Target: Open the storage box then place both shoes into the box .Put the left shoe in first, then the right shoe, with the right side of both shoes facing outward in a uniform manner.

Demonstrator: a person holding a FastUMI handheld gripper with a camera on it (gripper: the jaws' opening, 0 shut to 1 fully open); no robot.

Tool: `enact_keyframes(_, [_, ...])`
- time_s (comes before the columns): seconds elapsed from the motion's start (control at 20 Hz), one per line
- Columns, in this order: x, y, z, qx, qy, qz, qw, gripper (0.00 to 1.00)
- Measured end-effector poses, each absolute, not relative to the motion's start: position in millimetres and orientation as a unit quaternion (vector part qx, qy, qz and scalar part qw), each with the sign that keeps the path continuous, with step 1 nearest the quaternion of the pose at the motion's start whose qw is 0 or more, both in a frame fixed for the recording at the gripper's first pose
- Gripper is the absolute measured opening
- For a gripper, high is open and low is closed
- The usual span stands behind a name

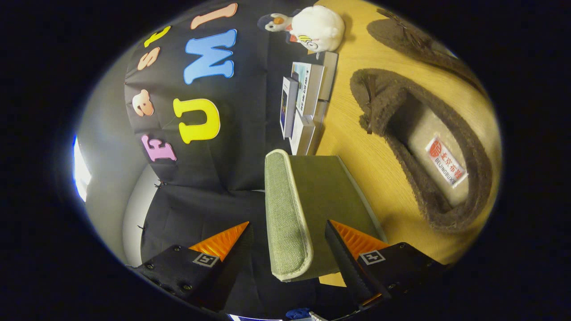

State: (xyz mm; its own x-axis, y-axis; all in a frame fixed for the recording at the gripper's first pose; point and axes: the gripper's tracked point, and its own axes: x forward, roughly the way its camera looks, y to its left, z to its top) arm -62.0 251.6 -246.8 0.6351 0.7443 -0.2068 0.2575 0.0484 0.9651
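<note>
Gripper (287,234) nearest, fingers spread apart, one each side of the storage box lid (285,214). The lid's green fabric edge with pale piping runs up between the fingertips; neither finger clearly presses on it, small gaps on both sides. View is rolled sideways, so the table reads as vertical.

Storage box (330,196): olive-green fabric, sits on the wooden table (357,147), lid edge toward the gripper; can't tell whether the lid is lifted or flat.

Just beside the box on the table, a brown fuzzy slipper (424,151), opening facing the camera, pale insole with a red-and-white label, small bow on the toe. A second brown slipper (410,40) lies beyond it, near the table's far part, partly in shadow. Both shoes outside the box.

Beyond the box, a small cluster of upright cartons (305,98) against the black cloth wall (232,147). Past those, a white plush toy (312,27) with a dark head and orange beak rests on the table by the wall. A light grey wall (107,133) shows beside the cloth.
</note>
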Motion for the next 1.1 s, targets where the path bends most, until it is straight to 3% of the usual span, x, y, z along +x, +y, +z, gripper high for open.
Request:
enact_keyframes(0.1, [-67.1, 263.4, -243.7, 0.676, 0.381, 0.214, 0.593, 0.96])
enact_keyframes(0.2, [-66.5, 267.4, -238.2, 0.692, 0.385, 0.225, 0.568, 0.84])
enact_keyframes(0.45, [-69.2, 277.1, -240.5, 0.690, 0.400, 0.231, 0.557, 0.83])
enact_keyframes(0.55, [-62.6, 267.0, -244.3, 0.699, 0.397, 0.212, 0.556, 0.32])
enact_keyframes(0.85, [-62.5, 252.7, -238.9, 0.689, 0.398, 0.227, 0.562, 0.32])
enact_keyframes(0.9, [-50.6, 274.2, -240.4, 0.682, 0.400, 0.235, 0.565, 0.08])
enact_keyframes(1.05, [-58.0, 268.2, -230.8, 0.633, 0.397, 0.243, 0.619, 0.08])
enact_keyframes(1.1, [-57.5, 272.0, -225.6, 0.618, 0.404, 0.252, 0.626, 0.00])
